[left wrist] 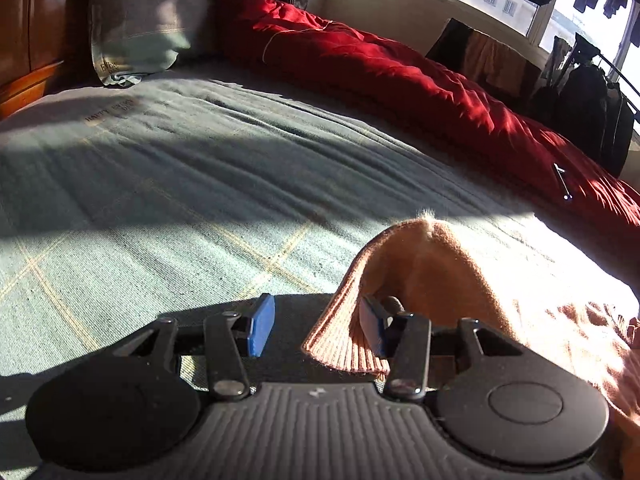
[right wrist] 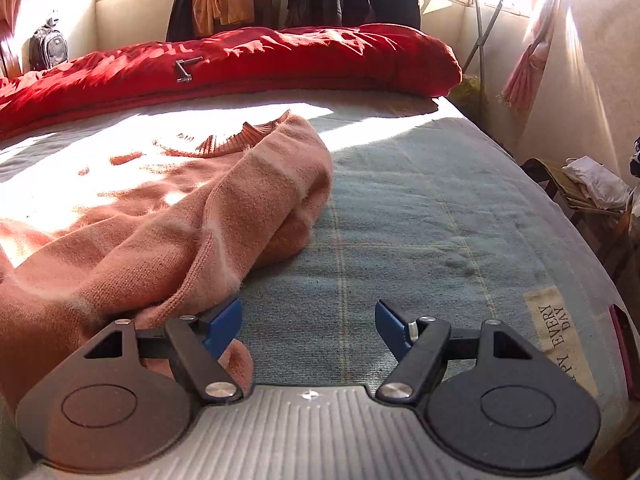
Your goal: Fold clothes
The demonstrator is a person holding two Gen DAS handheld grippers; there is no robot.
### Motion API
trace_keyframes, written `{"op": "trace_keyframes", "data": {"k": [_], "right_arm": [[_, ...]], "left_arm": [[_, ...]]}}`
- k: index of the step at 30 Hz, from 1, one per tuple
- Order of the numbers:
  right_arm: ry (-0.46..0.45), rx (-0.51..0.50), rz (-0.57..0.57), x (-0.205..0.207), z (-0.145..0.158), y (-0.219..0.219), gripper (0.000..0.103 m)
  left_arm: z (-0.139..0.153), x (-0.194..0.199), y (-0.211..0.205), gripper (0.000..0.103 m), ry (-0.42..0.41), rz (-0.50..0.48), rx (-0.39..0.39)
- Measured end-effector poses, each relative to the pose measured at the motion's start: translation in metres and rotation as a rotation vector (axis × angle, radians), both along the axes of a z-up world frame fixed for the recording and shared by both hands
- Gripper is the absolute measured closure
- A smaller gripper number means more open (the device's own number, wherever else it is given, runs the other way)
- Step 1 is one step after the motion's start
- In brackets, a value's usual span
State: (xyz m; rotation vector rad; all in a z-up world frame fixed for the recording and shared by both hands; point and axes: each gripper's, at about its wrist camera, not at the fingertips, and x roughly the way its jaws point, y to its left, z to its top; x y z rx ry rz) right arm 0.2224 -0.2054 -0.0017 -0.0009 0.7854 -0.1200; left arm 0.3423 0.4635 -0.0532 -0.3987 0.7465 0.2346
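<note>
Peach knit sweater (right wrist: 168, 216) lies rumpled on bed (right wrist: 420, 220), mid-width, near front edge. Soft, light, fuzzy, limp; drapes, stretches. Best hold: ribbed hem (left wrist: 344, 344) or seam. Left tool (left wrist: 316, 330) spread, hem draped over one finger. Right tool (right wrist: 308, 326) spread, one finger touching knit.

Fuzzy ribbed-knit orange sweater (right wrist: 168, 216) on matt, coarse-woven blue-grey bedsheet (right wrist: 420, 208).

peach-orange sweater (right wrist: 168, 216), grey-blue checked bedsheet (left wrist: 168, 184), red duvet (right wrist: 248, 64)

Sweater (right wrist: 168, 216) on bed (right wrist: 400, 208); duvet (right wrist: 248, 60) behind along far edge; pillow (left wrist: 160, 20) at headboard end.
</note>
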Motion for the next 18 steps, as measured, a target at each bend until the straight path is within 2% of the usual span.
{"op": "trace_keyframes", "data": {"k": [7,10,11,12,13,18], "right_arm": [[0.004,-0.011,0.006,0.0,0.001,0.003,0.026],[0.004,-0.02,0.012,-0.001,0.003,0.005,0.026],[0.003,-0.021,0.014,-0.001,0.003,0.006,0.026],[0.002,-0.021,0.016,-0.002,0.003,0.007,0.026],[0.001,-0.022,0.018,-0.002,0.003,0.007,0.026],[0.0,-0.023,0.013,-0.006,0.005,0.006,0.026]], "left_arm": [[-0.036,-0.004,-0.007,0.055,-0.03,0.027,-0.08],[-0.041,-0.001,-0.003,0.057,-0.073,0.057,-0.145],[-0.042,0.001,-0.002,0.062,-0.073,0.074,-0.153],[-0.042,0.003,-0.002,0.075,-0.073,0.092,-0.162],[-0.042,0.004,-0.002,0.094,-0.073,0.104,-0.165],[-0.017,-0.002,-0.009,0.099,-0.114,0.121,-0.058]]}}
